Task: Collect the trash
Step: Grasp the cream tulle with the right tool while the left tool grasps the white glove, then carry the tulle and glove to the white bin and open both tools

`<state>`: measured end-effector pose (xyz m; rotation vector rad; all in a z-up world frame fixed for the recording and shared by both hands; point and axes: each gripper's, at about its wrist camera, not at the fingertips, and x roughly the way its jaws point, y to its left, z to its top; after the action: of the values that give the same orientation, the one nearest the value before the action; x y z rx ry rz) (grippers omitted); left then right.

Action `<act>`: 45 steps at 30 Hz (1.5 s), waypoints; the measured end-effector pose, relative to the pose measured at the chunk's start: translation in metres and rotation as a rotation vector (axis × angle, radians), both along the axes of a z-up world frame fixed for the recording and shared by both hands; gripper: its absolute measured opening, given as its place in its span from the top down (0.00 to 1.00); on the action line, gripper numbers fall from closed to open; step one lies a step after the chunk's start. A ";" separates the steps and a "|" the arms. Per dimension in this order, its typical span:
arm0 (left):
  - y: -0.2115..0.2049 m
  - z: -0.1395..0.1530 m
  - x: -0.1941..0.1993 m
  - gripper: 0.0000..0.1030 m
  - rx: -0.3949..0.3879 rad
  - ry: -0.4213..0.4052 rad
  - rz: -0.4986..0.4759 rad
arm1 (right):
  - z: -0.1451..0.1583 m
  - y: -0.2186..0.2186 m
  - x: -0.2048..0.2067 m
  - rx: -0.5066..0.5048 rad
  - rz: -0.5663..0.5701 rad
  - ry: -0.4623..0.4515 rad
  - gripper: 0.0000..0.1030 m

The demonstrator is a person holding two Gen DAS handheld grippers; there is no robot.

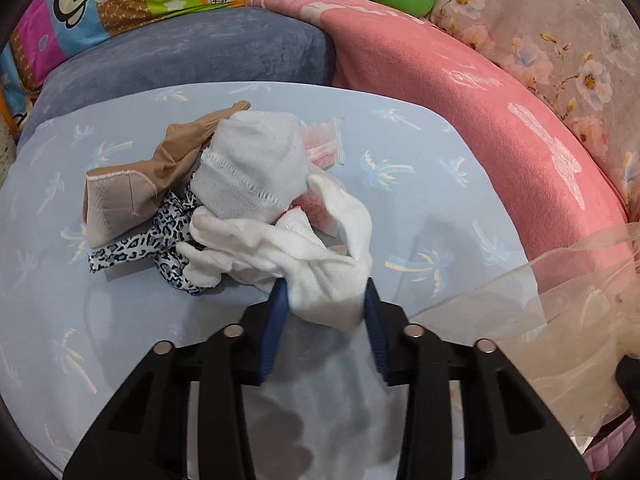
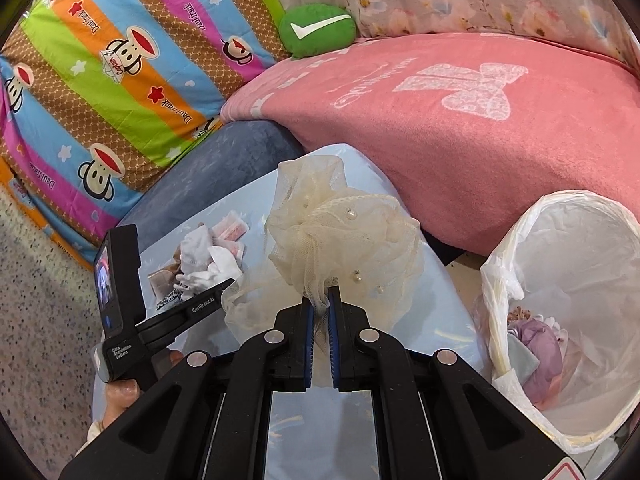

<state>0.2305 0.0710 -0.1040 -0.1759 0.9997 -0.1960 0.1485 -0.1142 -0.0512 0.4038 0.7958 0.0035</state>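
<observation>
Right gripper (image 2: 320, 300) clamps the tulle (image 2: 344, 240): swing it over the bin (image 2: 568, 216), then release. Left gripper (image 1: 326, 292) pinches the white cloth (image 1: 320, 268); lift it straight off the pile (image 1: 224, 196)

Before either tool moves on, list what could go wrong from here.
The left tool pinches only a corner of the white cloth, which lies tangled with the leopard-print strip; lifting may drag the pile along. The right tool holds the cream tulle by a thin gather; it could slip, or its loose folds could catch the rim of the lined bin and hang outside.
</observation>
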 end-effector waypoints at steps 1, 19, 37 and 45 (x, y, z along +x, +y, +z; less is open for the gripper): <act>0.001 0.001 -0.003 0.73 -0.007 -0.001 0.000 | 0.000 0.001 0.000 0.001 0.003 0.000 0.94; -0.006 0.052 -0.083 0.94 -0.091 -0.057 -0.074 | 0.037 0.003 -0.043 0.023 0.009 -0.085 0.94; -0.075 0.101 -0.132 0.94 -0.086 -0.172 -0.246 | 0.077 -0.055 -0.106 0.019 -0.111 -0.183 0.94; -0.118 0.118 -0.144 0.94 -0.098 -0.209 -0.347 | 0.096 -0.115 -0.138 0.006 -0.244 -0.233 0.94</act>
<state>0.0862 -0.0474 0.0137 -0.0680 0.8068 -0.5703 0.0106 -0.2291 0.0448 0.4943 0.5133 -0.1716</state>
